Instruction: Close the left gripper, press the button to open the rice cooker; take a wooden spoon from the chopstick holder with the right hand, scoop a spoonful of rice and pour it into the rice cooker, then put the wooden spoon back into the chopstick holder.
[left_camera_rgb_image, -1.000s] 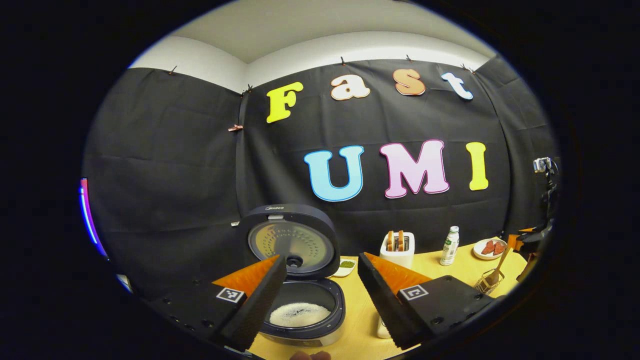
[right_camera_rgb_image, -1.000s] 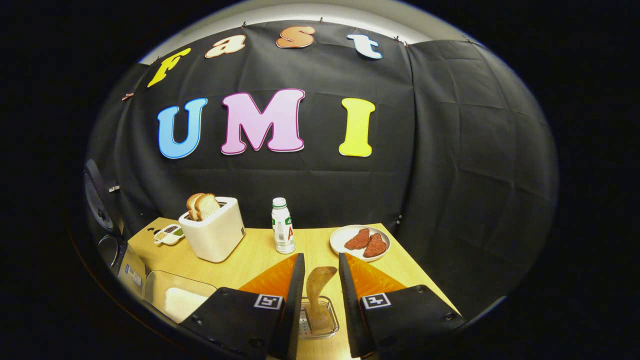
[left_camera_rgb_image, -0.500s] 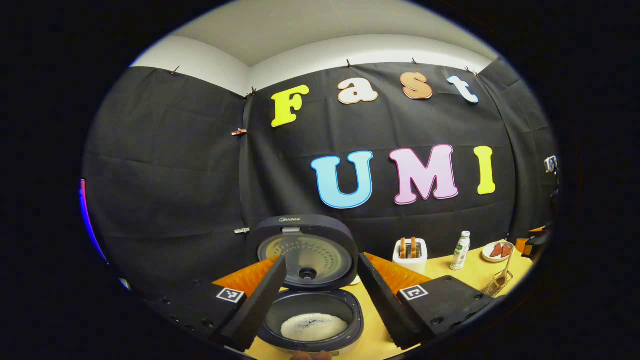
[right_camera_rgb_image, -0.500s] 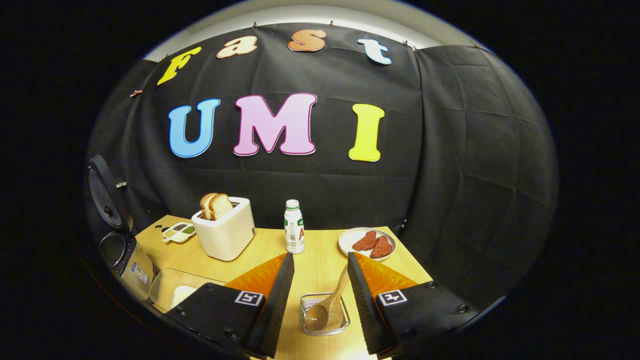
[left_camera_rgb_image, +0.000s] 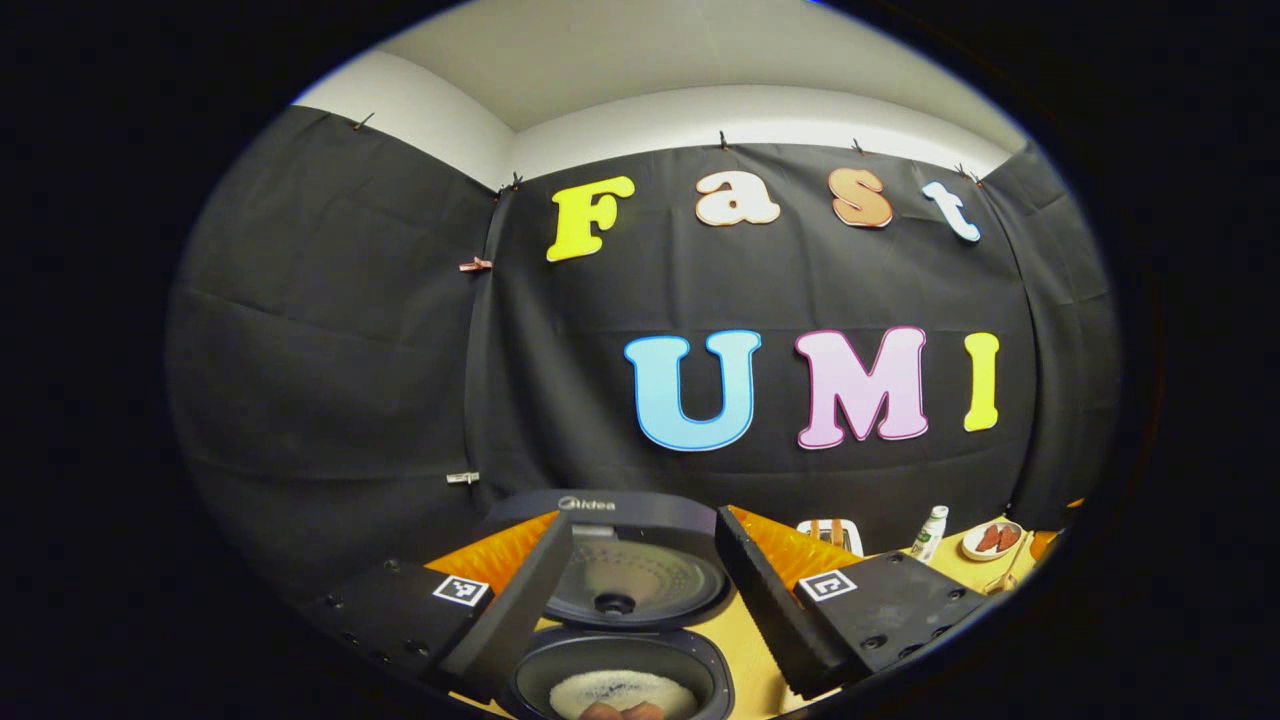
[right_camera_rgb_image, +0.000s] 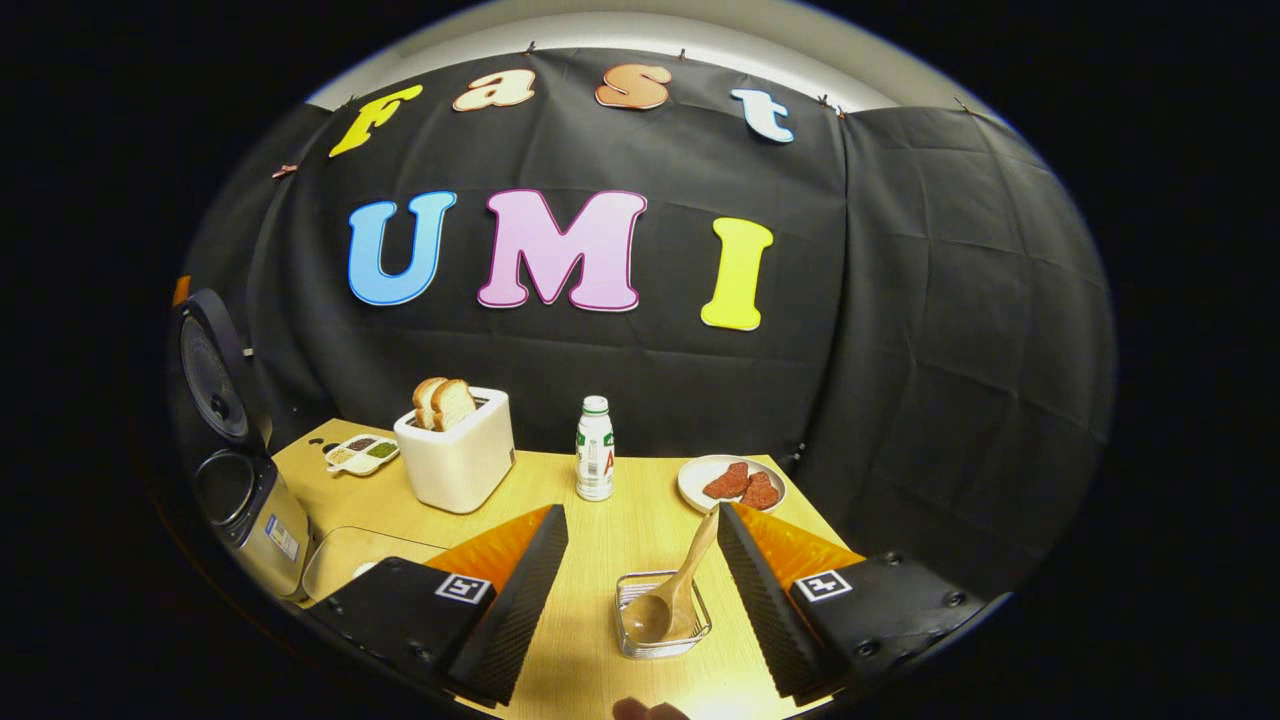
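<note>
The wooden spoon (right_camera_rgb_image: 672, 590) rests in the chopstick holder (right_camera_rgb_image: 662, 642) between the right gripper's (right_camera_rgb_image: 642, 565) wide-apart jaws.

Lid (left_camera_rgb_image: 640, 575) of the cooker: the brand "Midea" stands in pale letters on its dark top band, seen in the left gripper view.

Cooker (right_camera_rgb_image: 250, 510) body, right gripper view: a sticker (right_camera_rgb_image: 278, 540) sits on the side wall; its print is too small to read.

Bottle (right_camera_rgb_image: 595, 450): the label print is too small to read.

Left gripper (left_camera_rgb_image: 642, 518) and right gripper (right_camera_rgb_image: 641, 511): each finger carries a square black-and-white code marker (left_camera_rgb_image: 460, 589); these hold no letters or numbers.
</note>
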